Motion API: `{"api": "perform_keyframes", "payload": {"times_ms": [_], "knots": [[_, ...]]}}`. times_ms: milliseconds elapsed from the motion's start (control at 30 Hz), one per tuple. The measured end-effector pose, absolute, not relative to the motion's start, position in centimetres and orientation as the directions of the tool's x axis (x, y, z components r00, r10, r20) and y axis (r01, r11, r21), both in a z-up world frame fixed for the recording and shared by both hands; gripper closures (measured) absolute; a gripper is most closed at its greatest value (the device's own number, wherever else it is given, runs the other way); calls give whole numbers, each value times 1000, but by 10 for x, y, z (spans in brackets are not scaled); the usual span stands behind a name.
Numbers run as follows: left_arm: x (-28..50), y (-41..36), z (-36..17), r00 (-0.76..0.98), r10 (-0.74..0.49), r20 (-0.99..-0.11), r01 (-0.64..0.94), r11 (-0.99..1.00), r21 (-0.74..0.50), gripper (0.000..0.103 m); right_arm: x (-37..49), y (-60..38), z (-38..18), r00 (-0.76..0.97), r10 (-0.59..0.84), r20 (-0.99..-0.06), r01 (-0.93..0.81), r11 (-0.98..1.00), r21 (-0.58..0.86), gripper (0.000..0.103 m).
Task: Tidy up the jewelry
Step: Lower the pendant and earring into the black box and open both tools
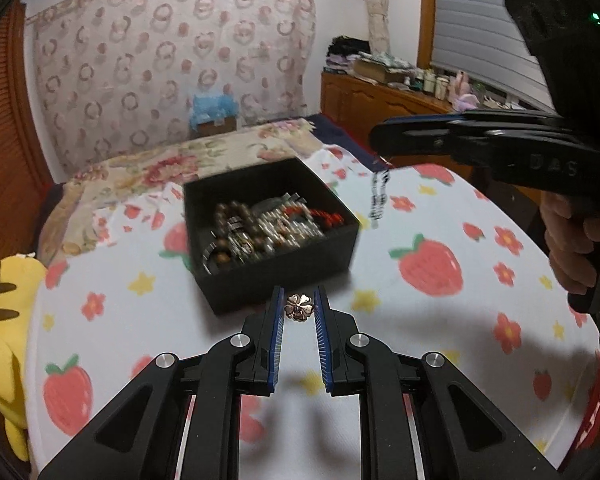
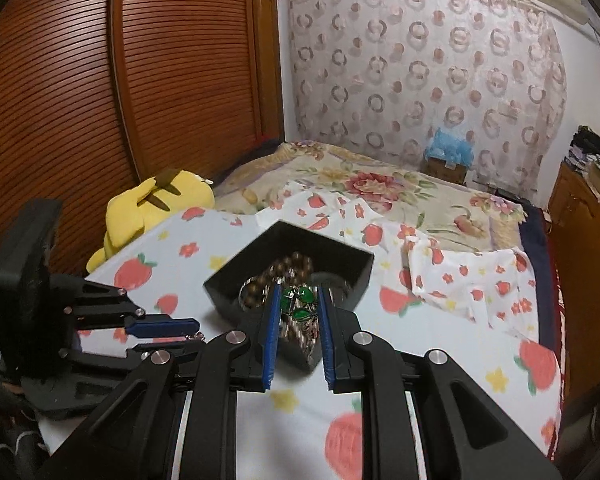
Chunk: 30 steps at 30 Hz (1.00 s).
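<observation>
A black open box (image 1: pixel 276 276) full of beads and bracelets sits on the strawberry-print cloth; it also shows in the right wrist view (image 2: pixel 224 294). My left gripper (image 1: pixel 299 306) is shut on a rose-gold flower brooch (image 1: pixel 299 307), just in front of the box's near wall. My right gripper (image 2: pixel 299 306) is shut on a green-stone piece (image 2: pixel 298 303) with a silver chain (image 2: pixel 300 334) hanging from it, over the box's near corner. In the left wrist view the right gripper (image 1: pixel 380 140) is to the right of the box, the chain (image 1: pixel 379 196) dangling below.
The strawberry cloth (image 1: pixel 428 320) covers a bed with a floral quilt (image 2: pixel 380 188) behind. A yellow plush toy (image 2: pixel 156 204) lies at the left edge by a wooden slatted wardrobe (image 2: pixel 100 100). A cluttered wooden cabinet (image 1: pixel 380 96) stands at the right.
</observation>
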State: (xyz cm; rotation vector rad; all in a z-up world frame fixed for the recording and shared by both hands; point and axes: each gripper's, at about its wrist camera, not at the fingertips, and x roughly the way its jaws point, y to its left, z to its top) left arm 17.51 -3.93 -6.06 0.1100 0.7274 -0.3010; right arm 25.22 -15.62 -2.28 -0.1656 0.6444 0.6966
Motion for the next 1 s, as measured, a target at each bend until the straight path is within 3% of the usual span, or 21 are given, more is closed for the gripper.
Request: {"api": "perform_keyframes", "payload": {"times_ms": [333, 433, 1000], "knots": [[217, -18, -52, 732, -197, -652, 247, 969, -16, 89, 295, -126, -31, 586, 523, -620, -641, 767, 41, 82], [225, -16, -52, 735, -191, -651, 237, 971, -16, 89, 303, -124, -34, 580, 520, -627, -636, 770, 50, 74], [277, -2, -59, 732, -148, -665, 152, 987, -52, 89, 283, -164, -49, 604, 494, -625, -586, 807, 72, 74]]}}
